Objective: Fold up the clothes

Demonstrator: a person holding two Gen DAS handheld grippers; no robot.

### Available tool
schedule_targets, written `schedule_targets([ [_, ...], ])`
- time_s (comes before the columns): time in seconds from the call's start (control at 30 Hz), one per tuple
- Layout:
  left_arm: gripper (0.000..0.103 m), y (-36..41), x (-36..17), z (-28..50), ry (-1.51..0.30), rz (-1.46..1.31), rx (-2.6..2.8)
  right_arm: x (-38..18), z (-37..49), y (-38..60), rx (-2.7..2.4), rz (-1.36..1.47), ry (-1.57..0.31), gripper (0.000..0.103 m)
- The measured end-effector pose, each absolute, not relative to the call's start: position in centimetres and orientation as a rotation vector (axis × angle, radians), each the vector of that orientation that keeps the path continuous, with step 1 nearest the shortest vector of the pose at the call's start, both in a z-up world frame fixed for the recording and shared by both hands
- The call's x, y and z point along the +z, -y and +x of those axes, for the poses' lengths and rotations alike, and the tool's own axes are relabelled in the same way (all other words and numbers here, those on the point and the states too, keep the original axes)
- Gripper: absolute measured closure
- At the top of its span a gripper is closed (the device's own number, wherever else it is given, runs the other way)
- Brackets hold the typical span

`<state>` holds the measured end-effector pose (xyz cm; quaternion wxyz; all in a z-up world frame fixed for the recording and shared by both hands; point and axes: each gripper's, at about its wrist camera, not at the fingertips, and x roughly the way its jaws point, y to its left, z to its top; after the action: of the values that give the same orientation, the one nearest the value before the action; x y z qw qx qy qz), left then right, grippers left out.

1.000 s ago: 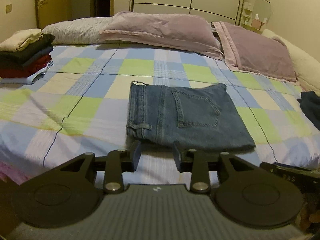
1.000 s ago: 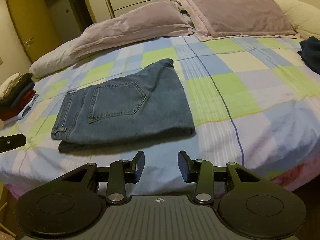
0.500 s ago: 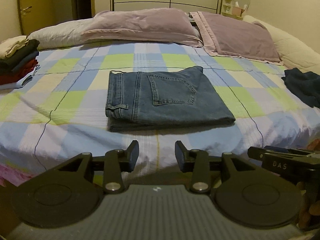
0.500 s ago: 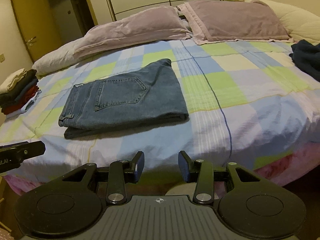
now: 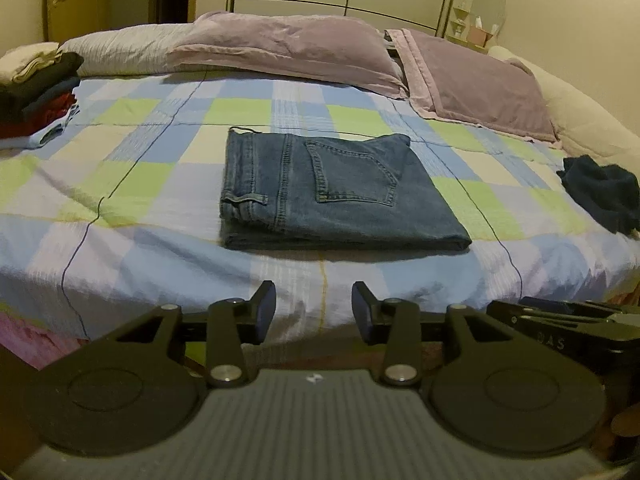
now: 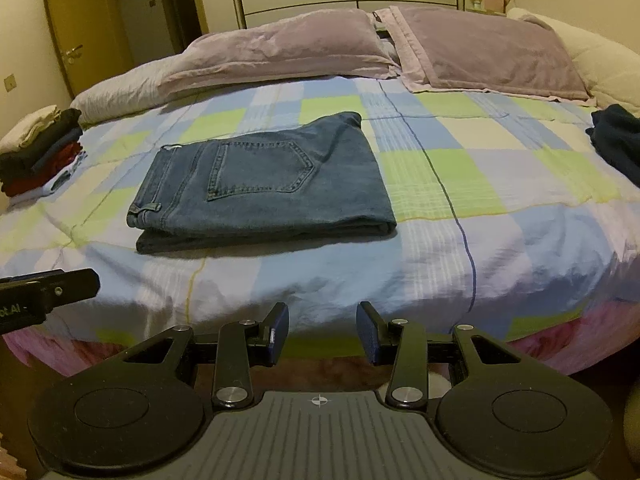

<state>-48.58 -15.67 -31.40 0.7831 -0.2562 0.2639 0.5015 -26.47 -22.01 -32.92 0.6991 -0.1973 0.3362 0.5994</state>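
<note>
Jeans: blue denim pair [image 5: 328, 192] lies folded into a flat rectangle on the checked blue-green bed cover [image 5: 140, 168], ahead of both tongs, apart from them. Left tongs [image 5: 314, 312] empty, jaws opening; right tongs [image 6: 322, 330] part open, empty. Likely left: dark crumpled garment [image 6: 618, 142] far right. Folded clothes stack [image 5: 36, 92] far left, mauve pillows [image 6: 360, 46] beyond. Nothing blocks reach.

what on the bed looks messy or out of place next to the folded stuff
The dark garment at the bed's right edge lies crumpled, unlike the neatly folded jeans in the middle and the tidy stack of clothes at the left. Nothing looks spilled or damaged.
</note>
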Motion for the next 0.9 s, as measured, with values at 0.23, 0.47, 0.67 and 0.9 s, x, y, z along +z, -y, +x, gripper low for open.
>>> schedule_targets([
  [0.23,0.065,13.5,-32.3,-50.1,-0.537,-0.614,1.090,-33.2,-26.3,20.8,1.327,-0.446,-0.758,0.062],
  [0.47,0.065,8.8,-34.2,-53.2,-0.460,-0.655,1.088,-35.8,-22.2,18.1,1.332,-0.088,-1.019,0.062],
  [0.67,0.070,-0.4,-37.6,-55.5,-0.472,-0.726,1.046,-40.0,-18.4,13.5,1.147,0.091,-1.147,0.062],
  [0.9,0.069,-10.2,-34.7,-53.2,-0.627,-0.706,0.850,-41.2,-16.8,11.5,0.962,0.230,-1.243,0.062],
])
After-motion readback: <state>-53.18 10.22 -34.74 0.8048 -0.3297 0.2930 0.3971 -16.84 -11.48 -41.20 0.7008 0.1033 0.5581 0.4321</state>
